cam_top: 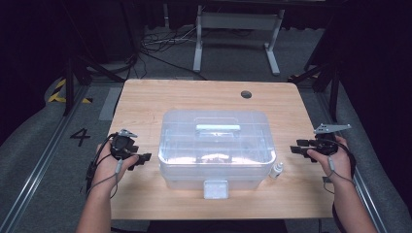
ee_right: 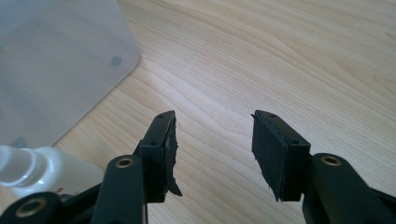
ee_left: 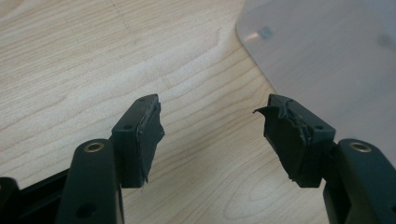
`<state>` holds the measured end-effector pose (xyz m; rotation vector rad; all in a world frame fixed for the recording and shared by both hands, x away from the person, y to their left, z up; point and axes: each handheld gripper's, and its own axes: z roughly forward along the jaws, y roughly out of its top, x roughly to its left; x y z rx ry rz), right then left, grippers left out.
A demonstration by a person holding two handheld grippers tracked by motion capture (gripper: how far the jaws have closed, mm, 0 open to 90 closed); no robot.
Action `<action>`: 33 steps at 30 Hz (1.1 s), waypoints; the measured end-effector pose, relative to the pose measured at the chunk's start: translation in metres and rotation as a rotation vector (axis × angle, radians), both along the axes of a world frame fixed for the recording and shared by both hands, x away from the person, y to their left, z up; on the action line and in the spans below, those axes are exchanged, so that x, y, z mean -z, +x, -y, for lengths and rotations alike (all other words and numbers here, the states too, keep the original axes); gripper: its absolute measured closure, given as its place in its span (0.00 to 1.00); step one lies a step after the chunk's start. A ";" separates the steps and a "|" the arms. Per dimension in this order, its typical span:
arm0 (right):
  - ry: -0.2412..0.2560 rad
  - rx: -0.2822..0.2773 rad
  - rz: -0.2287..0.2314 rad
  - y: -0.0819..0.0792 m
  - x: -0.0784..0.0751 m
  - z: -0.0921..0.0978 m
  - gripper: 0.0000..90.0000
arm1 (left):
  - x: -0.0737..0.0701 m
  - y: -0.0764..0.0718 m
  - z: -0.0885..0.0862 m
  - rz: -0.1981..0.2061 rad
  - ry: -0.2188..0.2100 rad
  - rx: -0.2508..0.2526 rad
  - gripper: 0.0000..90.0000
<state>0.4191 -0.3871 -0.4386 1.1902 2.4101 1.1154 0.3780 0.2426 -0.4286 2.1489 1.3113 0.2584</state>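
While both tools [cam_top: 145, 158] [cam_top: 295, 149] gape empty, lidded clear box [cam_top: 216, 145] centres pale wood table [cam_top: 145, 102], dark room

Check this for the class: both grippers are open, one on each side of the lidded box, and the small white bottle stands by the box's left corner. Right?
Not quite. The bottle stands by the box's right front corner, near the right gripper, as the high view shows. The rest holds; the left gripper is open too.

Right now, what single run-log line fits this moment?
left gripper open, empty | right gripper open, empty | lidded clear bin between them | small white bottle beside bin
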 end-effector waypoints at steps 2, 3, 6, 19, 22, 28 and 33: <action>0.014 -0.012 0.011 -0.001 -0.003 0.000 0.58 | -0.003 0.000 -0.001 -0.005 0.004 0.018 0.44; 0.018 -0.015 0.014 -0.001 -0.003 0.000 0.58 | -0.002 0.000 -0.002 -0.003 0.007 0.022 0.44; 0.023 -0.022 0.017 -0.001 -0.002 0.000 0.59 | -0.003 0.000 -0.004 -0.018 0.012 0.013 0.40; 0.026 0.035 -0.077 -0.003 -0.011 -0.004 0.50 | -0.014 -0.003 -0.008 -0.012 0.007 0.005 0.36; 0.026 0.026 -0.078 -0.003 -0.012 -0.003 0.50 | -0.018 -0.005 -0.006 -0.011 0.011 0.046 0.42; 0.033 0.000 -0.115 -0.006 -0.017 -0.007 0.26 | -0.028 -0.010 -0.001 -0.033 0.028 0.037 0.56; 0.004 -0.016 -0.084 -0.011 -0.026 -0.013 0.45 | -0.035 -0.012 -0.001 0.004 0.010 0.059 0.61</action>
